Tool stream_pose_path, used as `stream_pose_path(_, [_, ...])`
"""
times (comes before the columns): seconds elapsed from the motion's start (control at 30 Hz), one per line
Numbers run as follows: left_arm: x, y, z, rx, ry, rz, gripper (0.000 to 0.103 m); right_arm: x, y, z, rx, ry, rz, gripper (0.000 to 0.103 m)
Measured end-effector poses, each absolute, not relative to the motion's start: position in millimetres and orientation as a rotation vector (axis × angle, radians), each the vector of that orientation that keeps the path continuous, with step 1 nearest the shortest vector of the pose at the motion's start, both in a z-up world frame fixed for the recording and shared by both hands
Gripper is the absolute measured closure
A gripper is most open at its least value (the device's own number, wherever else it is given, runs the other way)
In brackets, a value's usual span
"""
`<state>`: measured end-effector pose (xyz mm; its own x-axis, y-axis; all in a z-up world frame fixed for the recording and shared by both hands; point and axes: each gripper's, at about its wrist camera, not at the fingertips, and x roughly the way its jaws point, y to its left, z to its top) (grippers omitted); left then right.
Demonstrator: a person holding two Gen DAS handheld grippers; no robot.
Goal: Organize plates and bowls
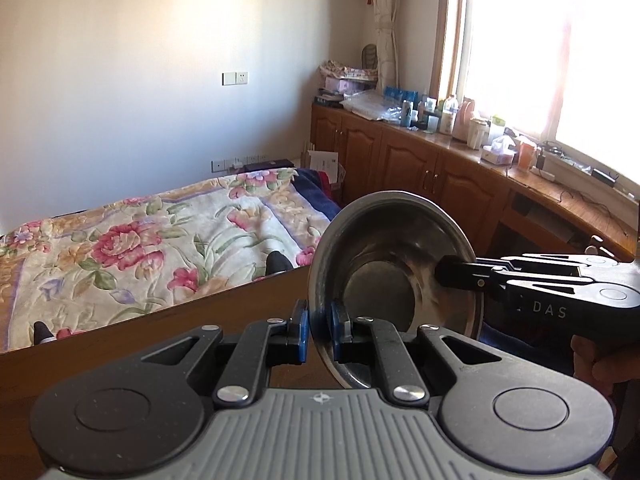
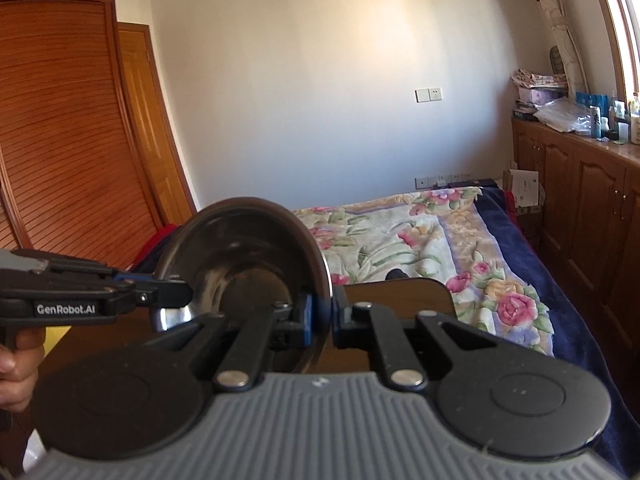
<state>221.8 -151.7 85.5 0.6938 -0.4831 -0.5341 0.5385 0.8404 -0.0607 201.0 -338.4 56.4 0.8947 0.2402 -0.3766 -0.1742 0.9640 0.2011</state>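
Note:
A stainless steel bowl is held up on edge above the brown wooden table, its hollow facing the left wrist camera. My left gripper is shut on the bowl's lower rim, a blue pad on each side. My right gripper reaches in from the right and clamps the opposite rim. In the right wrist view the same bowl stands tilted, my right gripper is shut on its near rim, and my left gripper grips the far side from the left.
Beyond the table lies a bed with a floral blanket. Wooden cabinets with a cluttered top run under the window on the right. A slatted wardrobe door stands at the left. A hand holds the left gripper.

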Motion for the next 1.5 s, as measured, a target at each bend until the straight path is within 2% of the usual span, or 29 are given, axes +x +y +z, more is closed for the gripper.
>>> stream_pose_path(0.23, [196,-139,85,0.085,0.548,-0.581,0.091,180,-329,58,0.144,0.397,0.223,0.092])
stream_pose_path(0.97, [114,-118,31,0.031,0.565,-0.601,0.091,116,-321,12,0.197,0.404,0.243,0.091])
stream_pose_path(1.5, [84,-111,6,0.024,0.556,-0.575,0.091,92,-313,-15,0.25,0.404,0.237,0.09])
